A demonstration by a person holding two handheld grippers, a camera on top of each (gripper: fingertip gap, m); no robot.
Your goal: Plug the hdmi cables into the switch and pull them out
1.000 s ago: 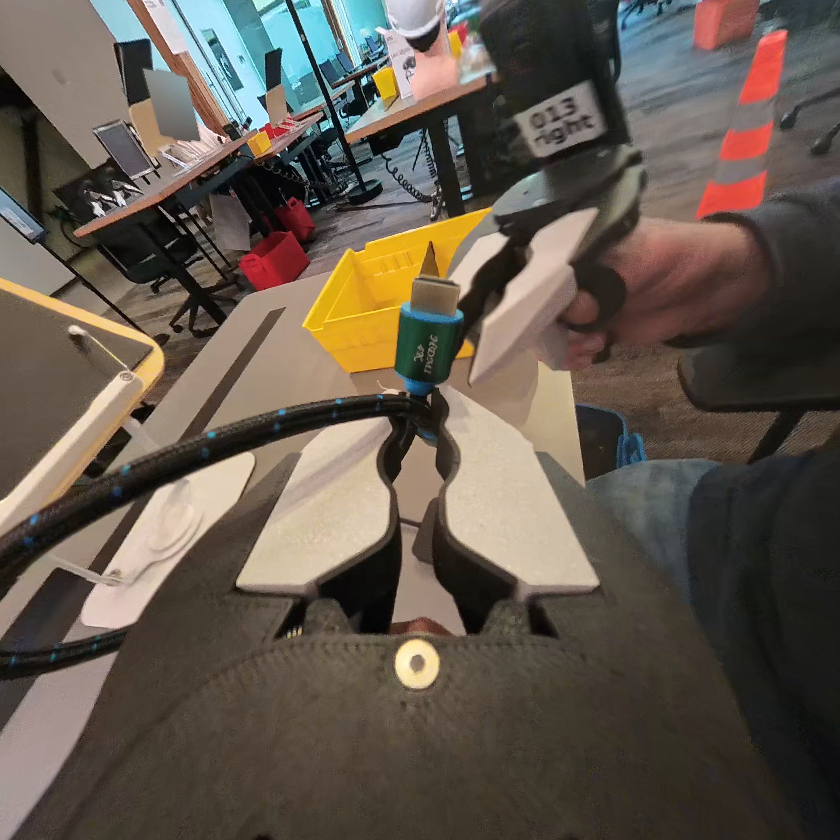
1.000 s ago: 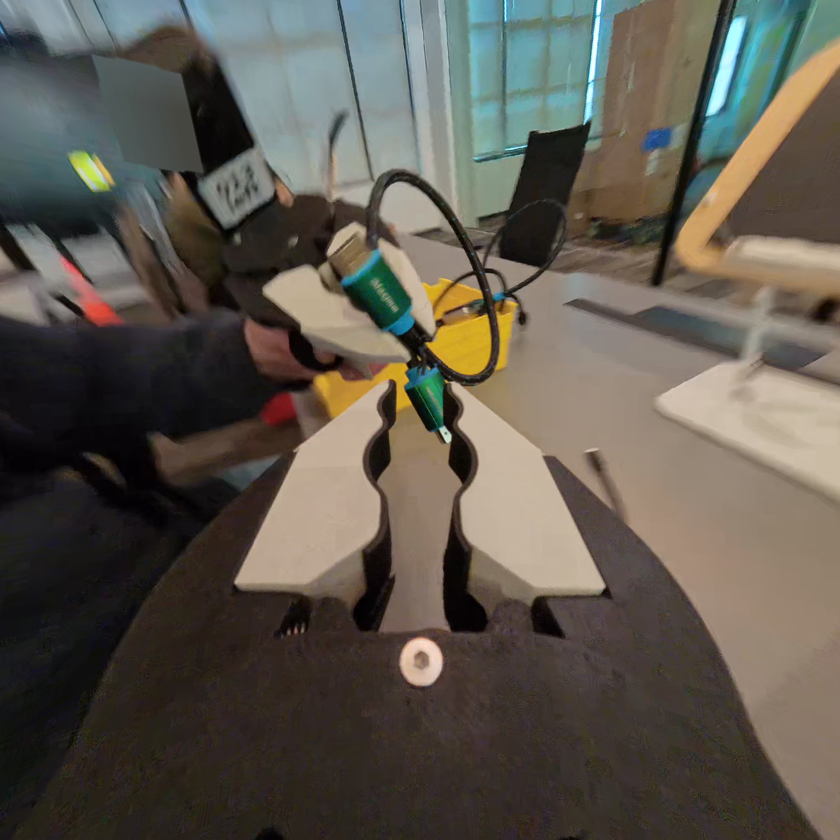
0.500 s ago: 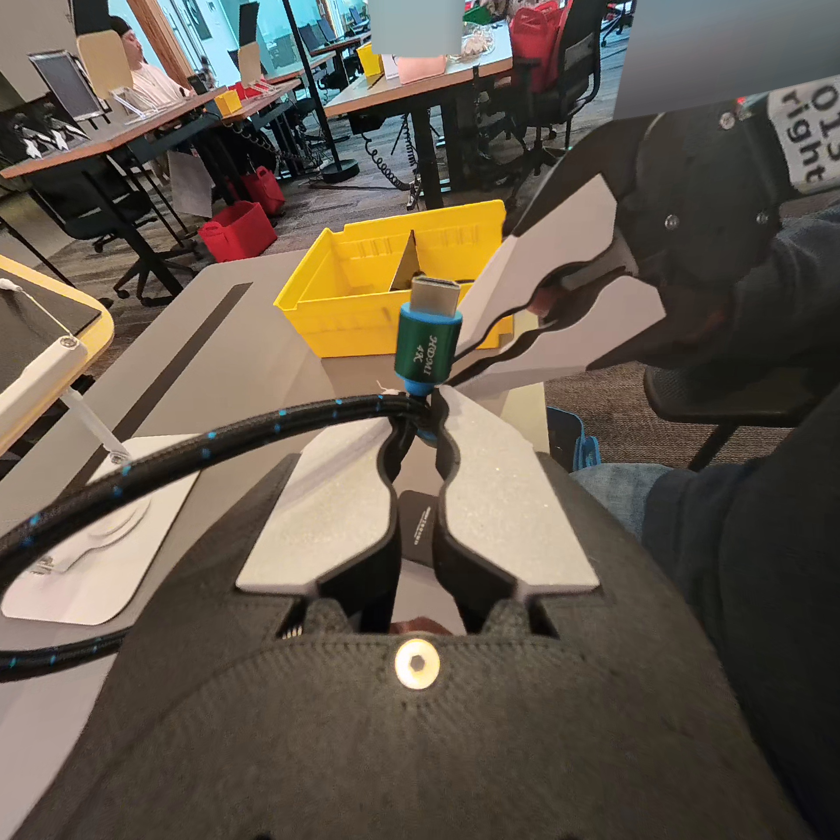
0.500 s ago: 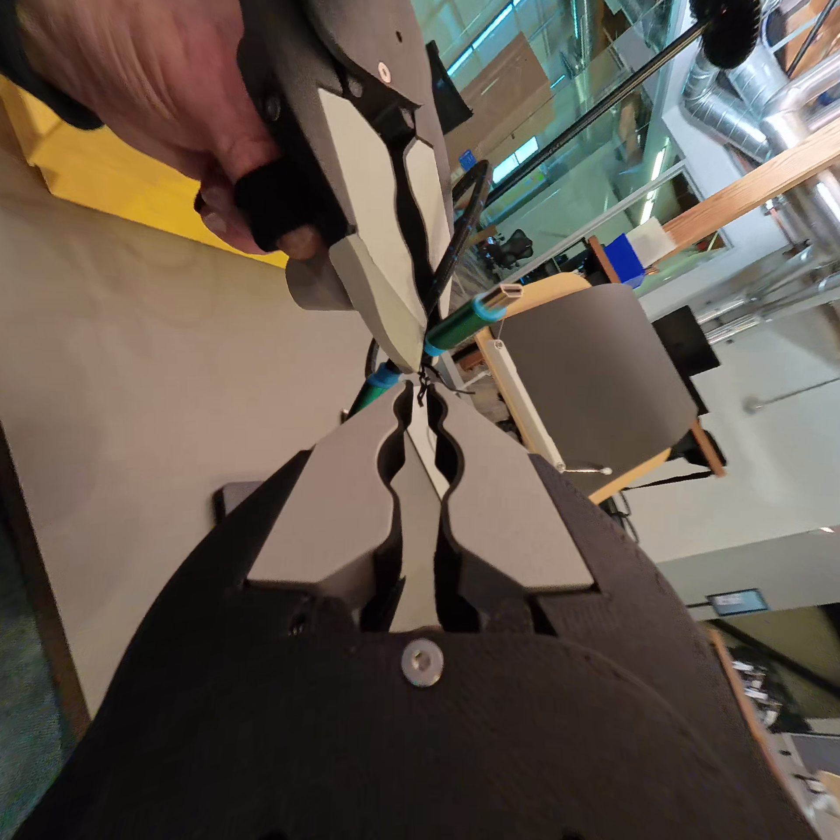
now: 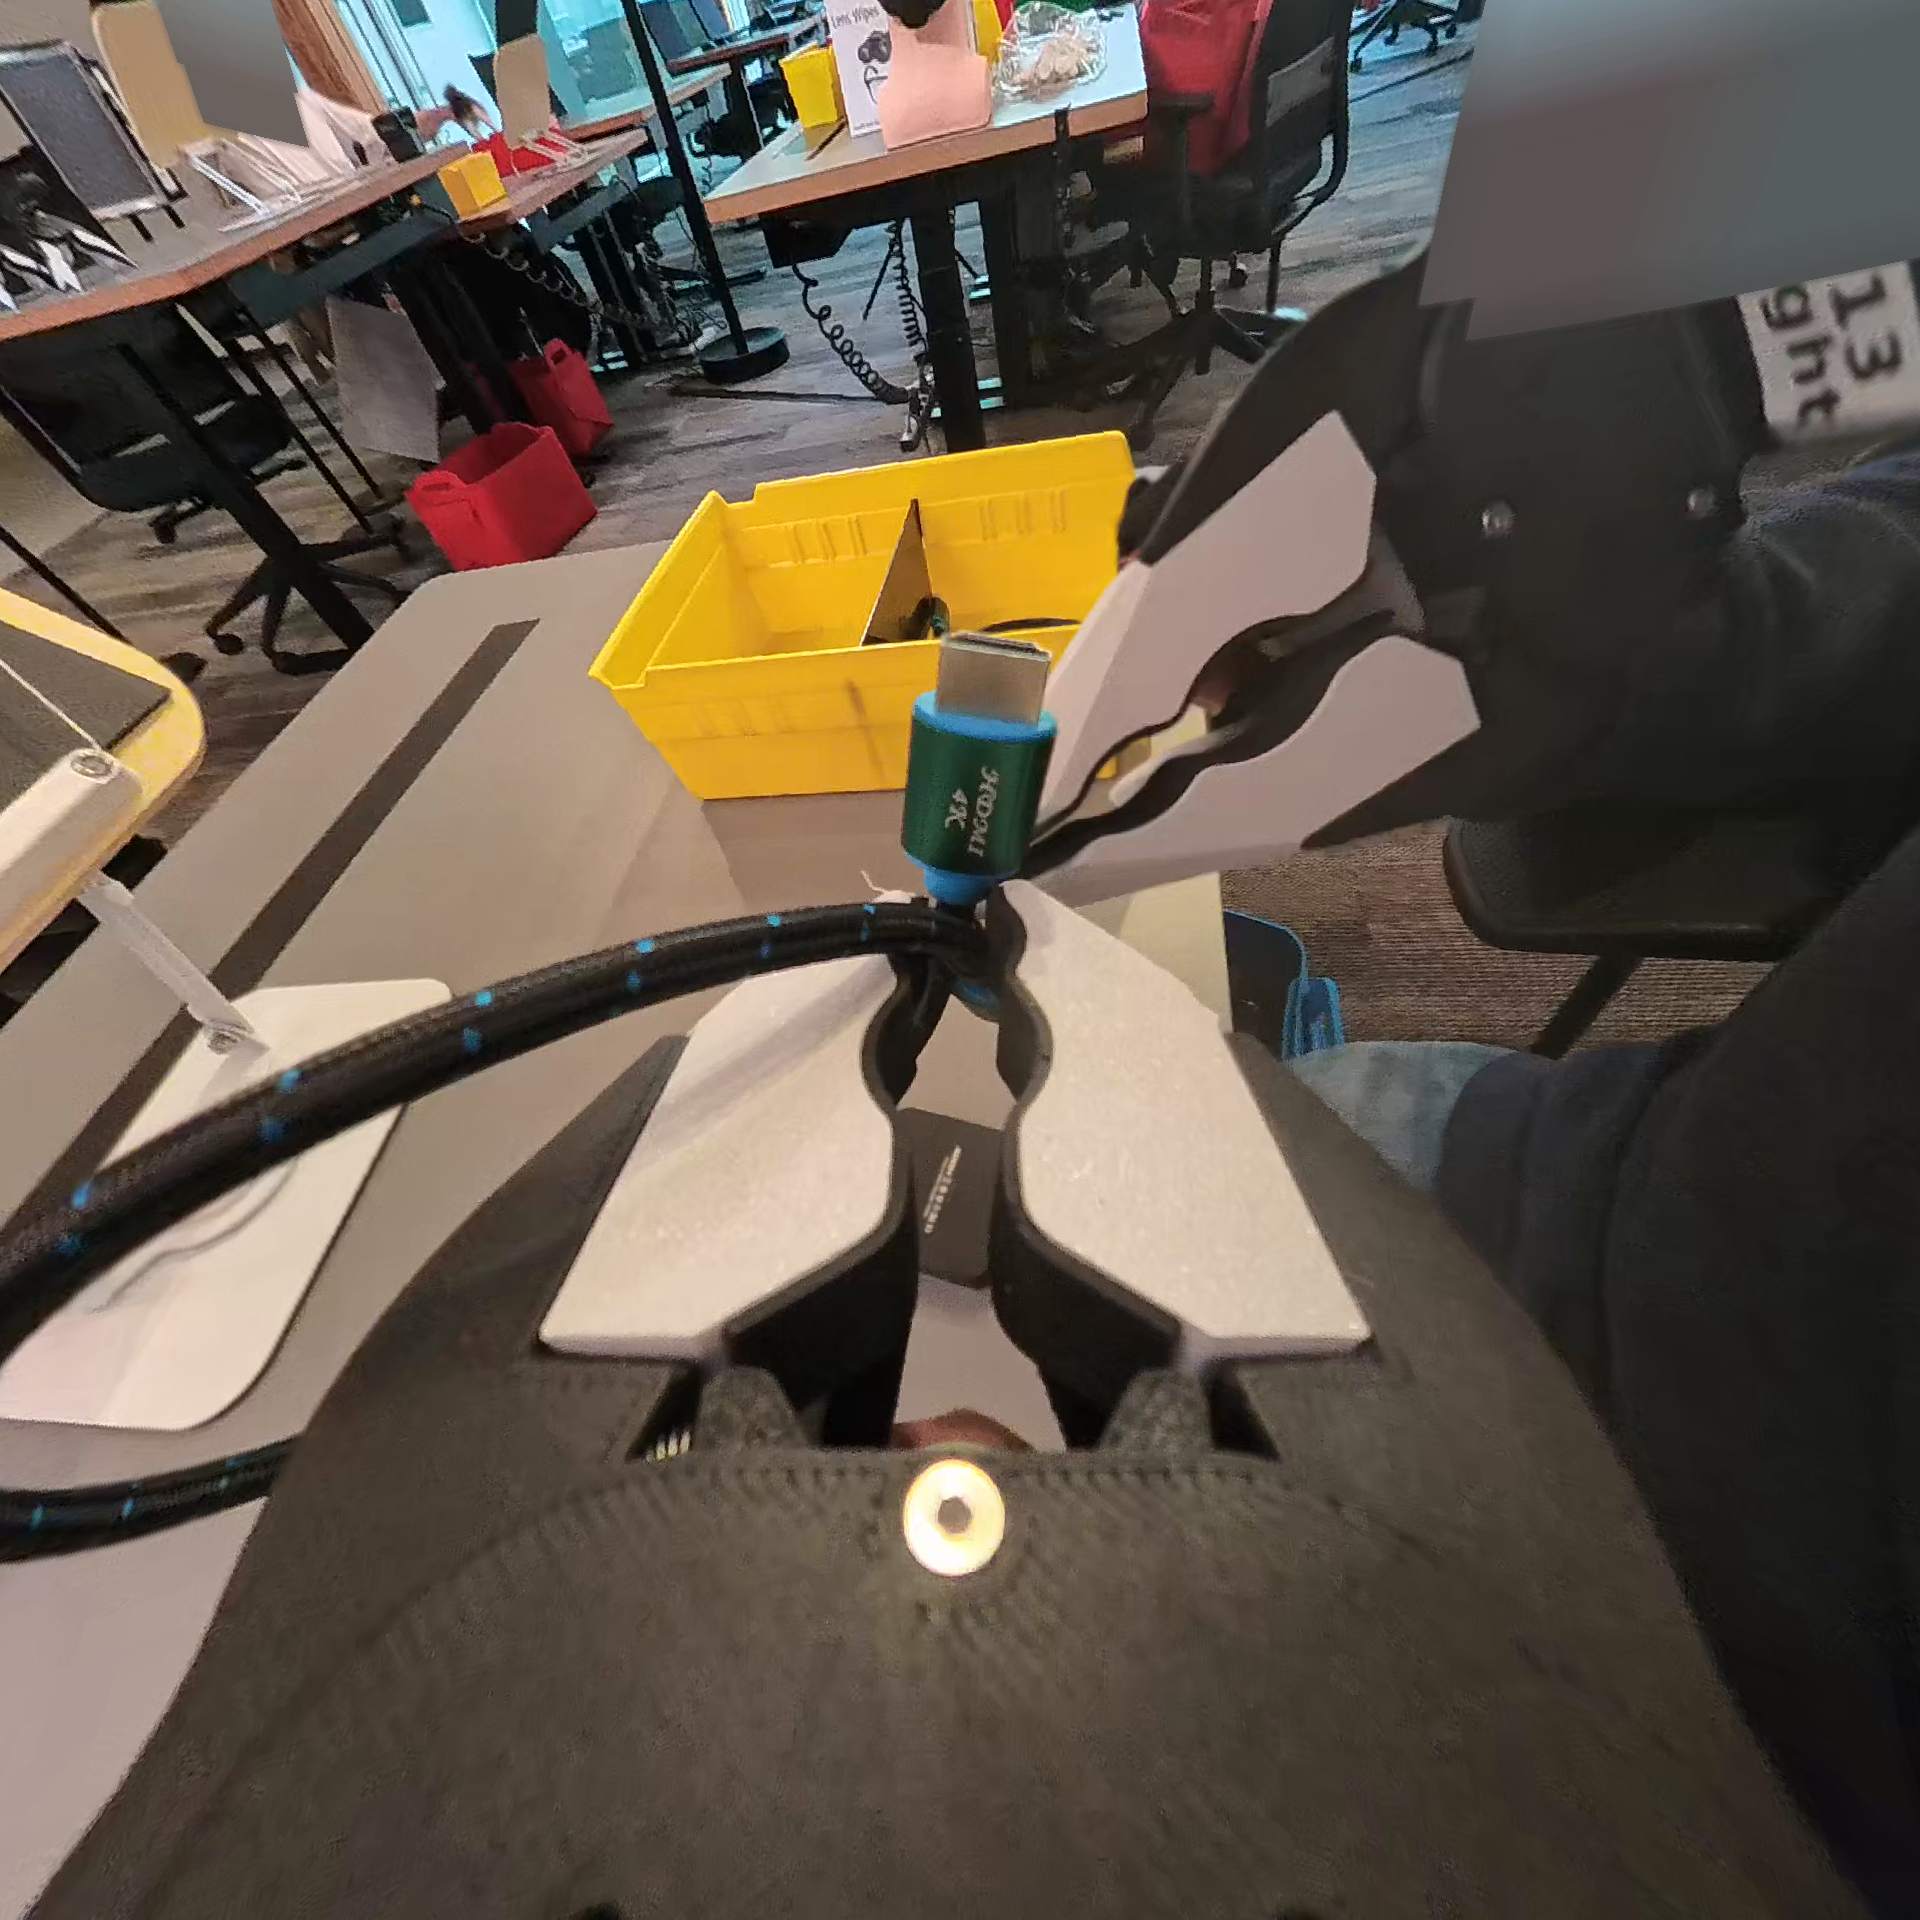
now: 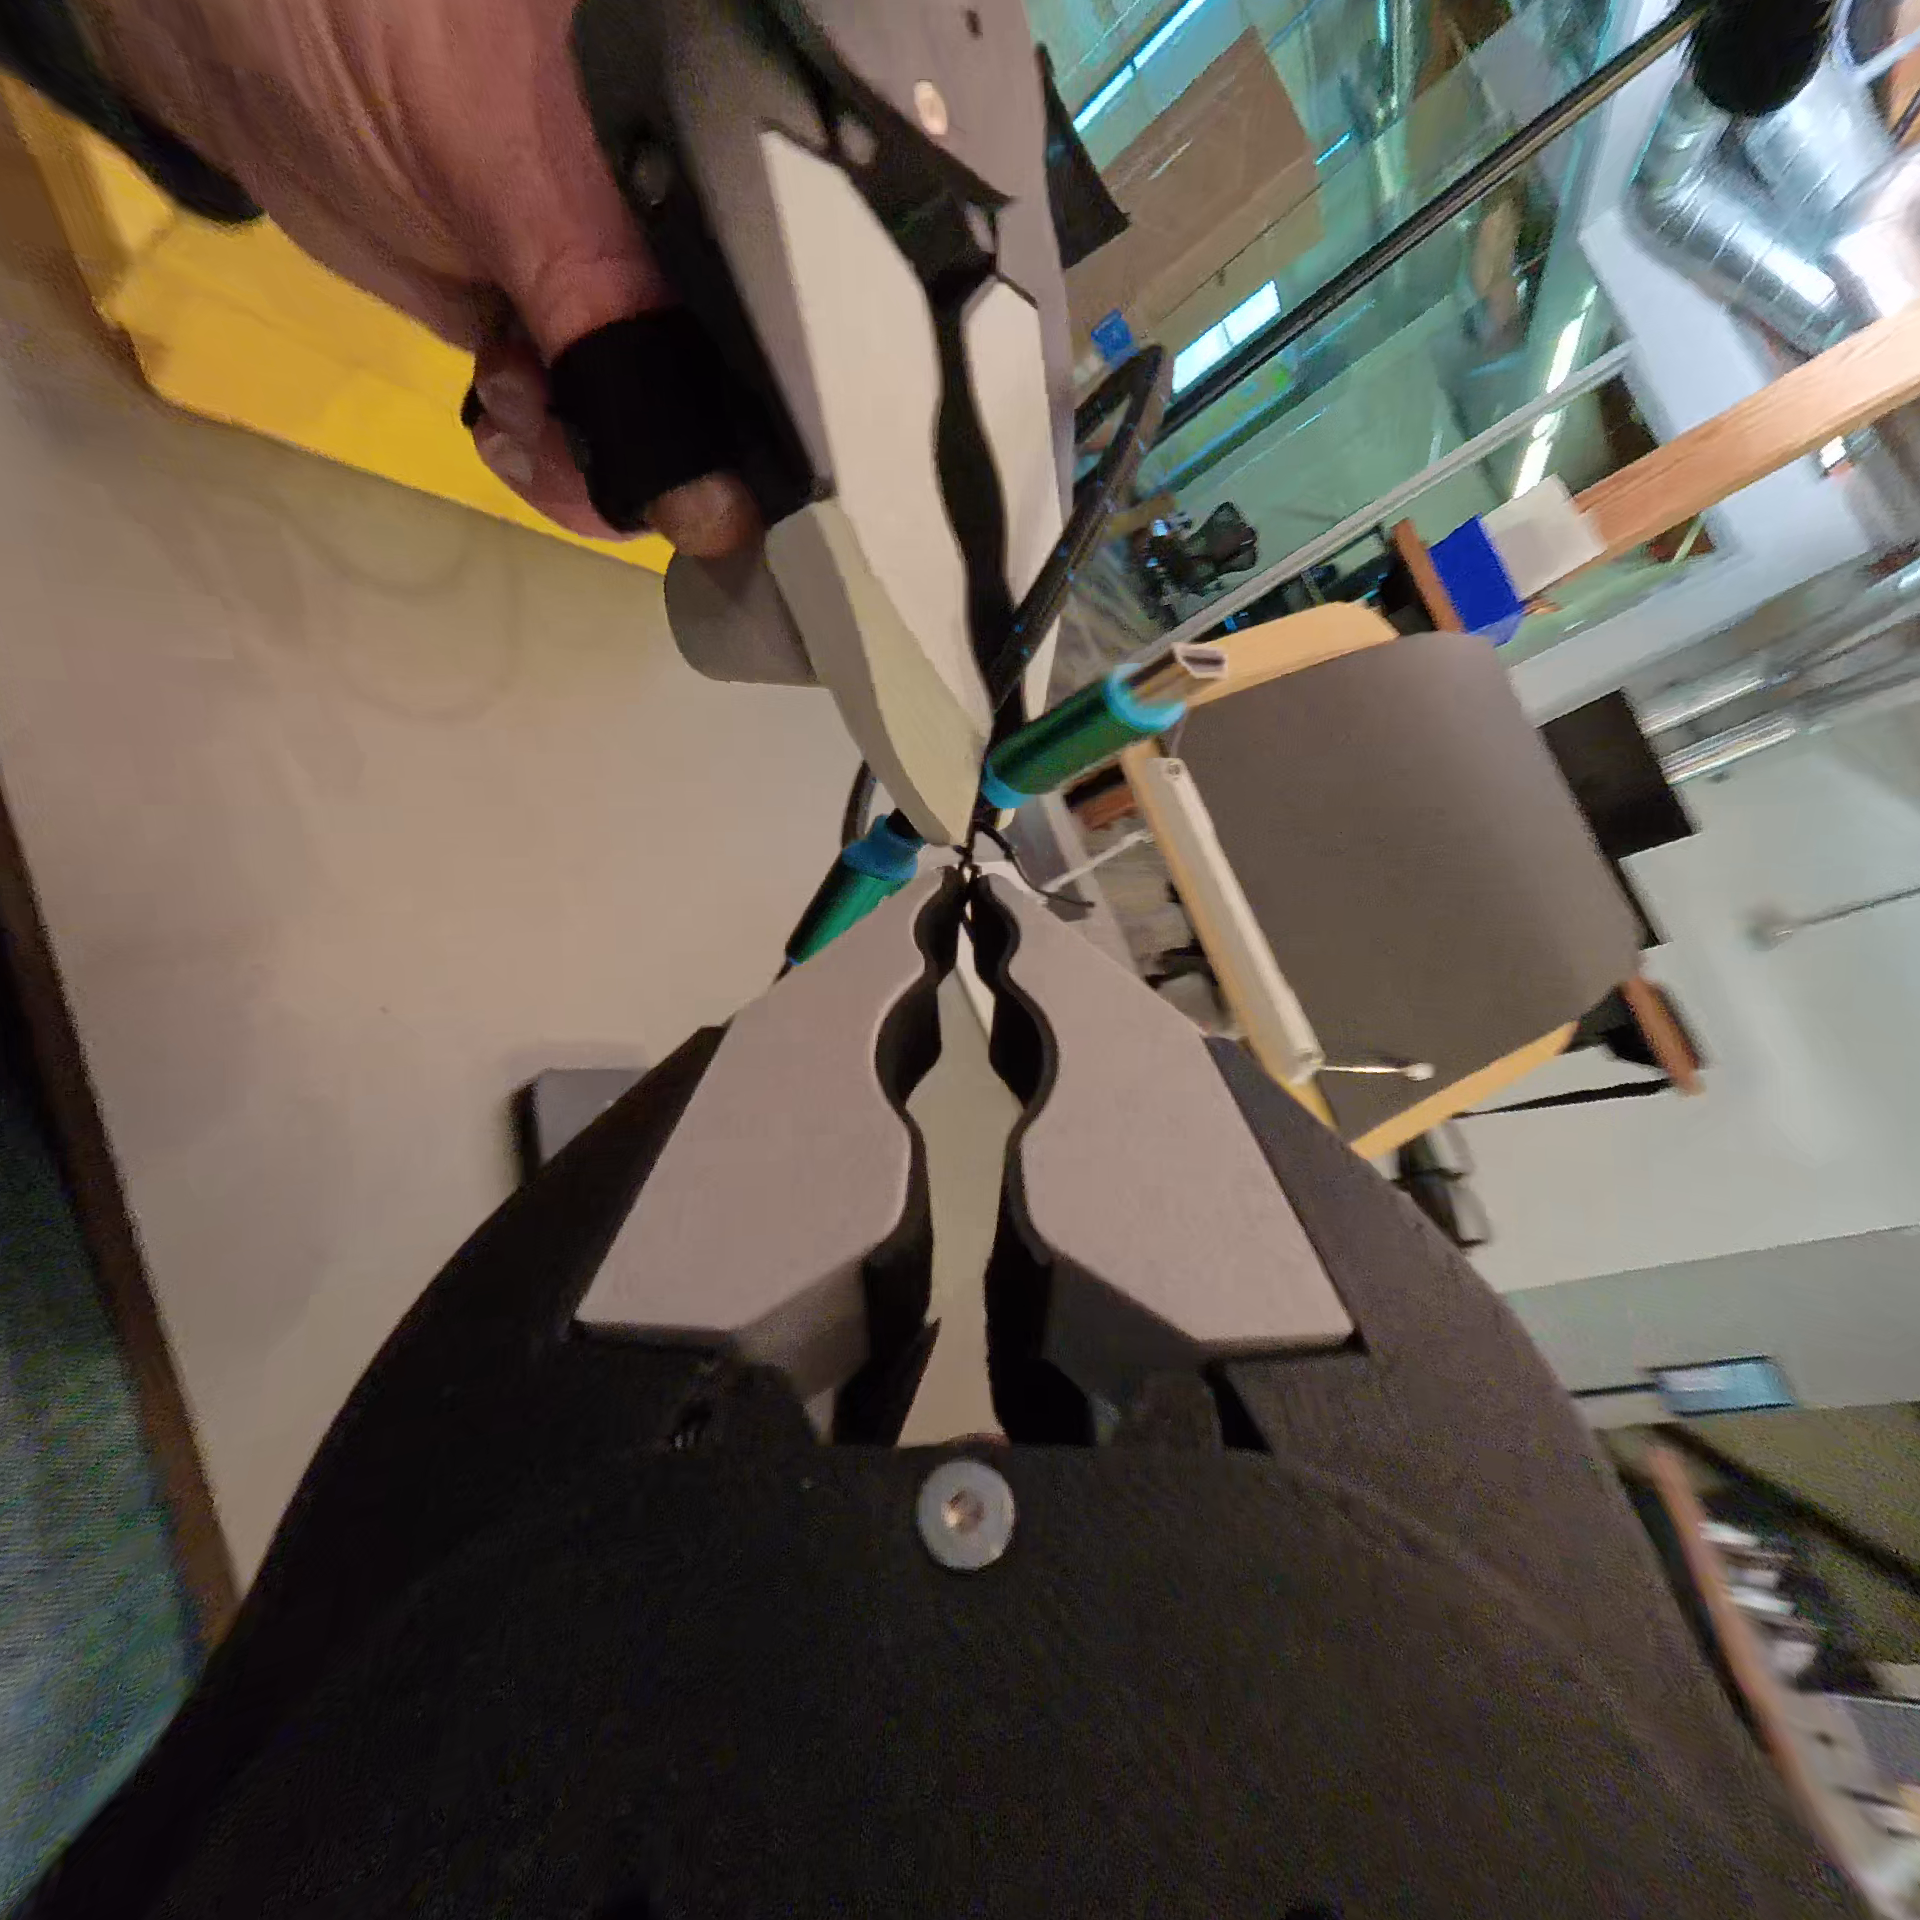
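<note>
Left gripper (image 5: 971, 940) clenched on the black braided HDMI cable (image 5: 436, 1039) just behind its connector; the cable runs out of frame toward 9 o'clock. Green-sleeved HDMI plug (image 5: 977, 769) stands upright above the fingertips, metal end pointing to 12 o'clock. Right gripper (image 5: 1049, 847) comes in from 2 o'clock, its tips touching the base of the plug right at the left gripper's tips; its fingers are drawn nearly together, and in the right wrist view they pinch a thin black twist tie (image 6: 971, 883) wrapped on the cable bundle. In that view a second green plug (image 6: 857, 899) sits at 10 o'clock from the right gripper's tips, beside its left finger. A dark, flat box, probably the switch (image 5: 951, 1195), lies on the grey table (image 5: 540, 790), seen through the gap between the left fingers. Yellow bin (image 5: 790, 665) sits on the table at 12 o'clock, beyond the plug.
</note>
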